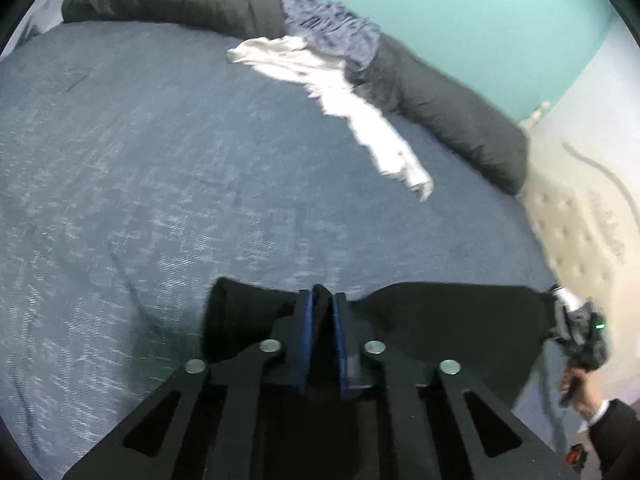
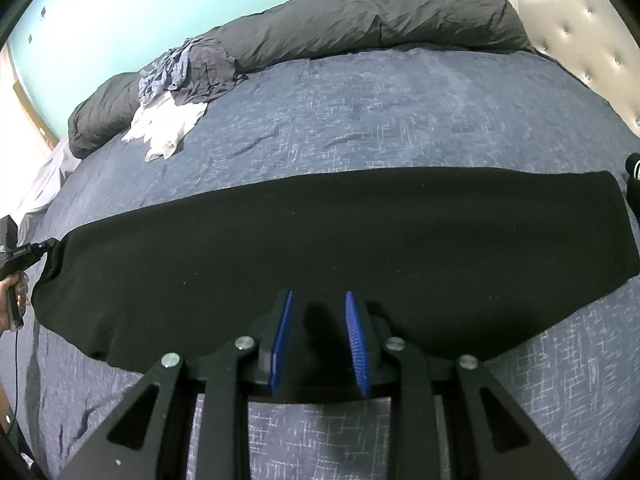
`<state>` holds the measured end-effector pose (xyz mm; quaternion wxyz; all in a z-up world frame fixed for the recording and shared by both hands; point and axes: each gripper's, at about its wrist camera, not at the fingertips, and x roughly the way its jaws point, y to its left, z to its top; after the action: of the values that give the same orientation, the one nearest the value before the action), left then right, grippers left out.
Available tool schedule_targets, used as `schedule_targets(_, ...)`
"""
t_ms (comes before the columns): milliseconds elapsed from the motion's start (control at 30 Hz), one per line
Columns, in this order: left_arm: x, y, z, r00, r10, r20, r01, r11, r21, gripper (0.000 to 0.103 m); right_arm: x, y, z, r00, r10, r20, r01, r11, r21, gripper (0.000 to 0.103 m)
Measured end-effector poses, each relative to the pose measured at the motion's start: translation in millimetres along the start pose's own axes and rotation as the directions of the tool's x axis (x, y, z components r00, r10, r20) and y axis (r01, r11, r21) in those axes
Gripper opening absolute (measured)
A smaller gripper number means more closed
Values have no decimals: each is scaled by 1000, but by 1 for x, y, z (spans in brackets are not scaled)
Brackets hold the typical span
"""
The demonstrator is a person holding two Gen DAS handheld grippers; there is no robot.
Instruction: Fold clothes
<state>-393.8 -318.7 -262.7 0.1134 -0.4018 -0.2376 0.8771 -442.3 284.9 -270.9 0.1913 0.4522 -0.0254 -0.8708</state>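
Blue bedspread (image 2: 400, 112), black garment (image 2: 280, 240) spread, seemingly flat

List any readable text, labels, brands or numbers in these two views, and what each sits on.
None readable in either view.
Black garment: no print or tag visible.
White garment and blue-grey garment: no lettering visible.
Left gripper, right gripper: no markings visible.
Green light on the right gripper, seen from the left wrist view: a dot, not text.

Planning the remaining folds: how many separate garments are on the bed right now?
4, maybe more hidden: black garment spread in front, clamped at its left edge by the left hand-held gripper; white garment, grey garment and blue patterned garment piled by the duvet.
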Motion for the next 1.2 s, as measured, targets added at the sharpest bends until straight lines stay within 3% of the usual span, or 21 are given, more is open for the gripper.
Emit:
schedule_targets(167, 7, -23, -6, 993, -108, -56, 111, 992, 66, 10, 0, -4, -1, 1000, -3, -1, 3, 1000, 15, 27)
schedule_targets(300, 15, -34, -9, 995, -52, -85, 62, 991, 120, 14, 0, -6, -3, 1000, -2, -4, 2, 1000, 28, 27)
schedule_targets(333, 16, -35, -8, 996, -28, -84, 39, 991, 127, 20, 0, -7, -4, 1000, -1, -5, 1, 1000, 31, 27)
schedule_targets(367, 17, -35, -7, 996, -10, -85, 22, 991, 133, 35, 0, -7, -5, 1000, 0, -7, 0, 999, 33, 27)
schedule_targets(433, 19, -36, -7, 995, 7, -99, 7, 990, 139, 48, -1, -8, -5, 1000, 1, -7, -1, 999, 33, 27)
schedule_targets(567, 28, -35, -9, 989, 52, -137, -31, 988, 153, 52, 0, -10, -6, 1000, 2, -7, -2, 999, 43, 27)
schedule_targets(700, 31, -31, -11, 989, 83, -125, -65, 987, 144, 52, 2, -11, -8, 1000, 7, -14, -7, 998, 56, 27)
schedule_targets(1000, 22, -59, -28, 984, 155, -86, -123, 945, 303, 49, 1, -13, -10, 1000, 13, -17, -12, 997, 74, 27)
schedule_targets(1033, 23, -60, -29, 983, 163, -87, -128, 942, 309, 45, 1, -13, -10, 1000, 14, -18, -13, 997, 76, 27)
schedule_targets(1067, 24, -60, -30, 982, 169, -89, -133, 940, 315, 33, 1, -12, -10, 1000, 16, -19, -14, 997, 76, 27)
schedule_targets(1200, 22, -59, -31, 980, 182, -84, -146, 936, 319, 18, 0, -11, -12, 1000, 16, -20, -14, 997, 73, 27)
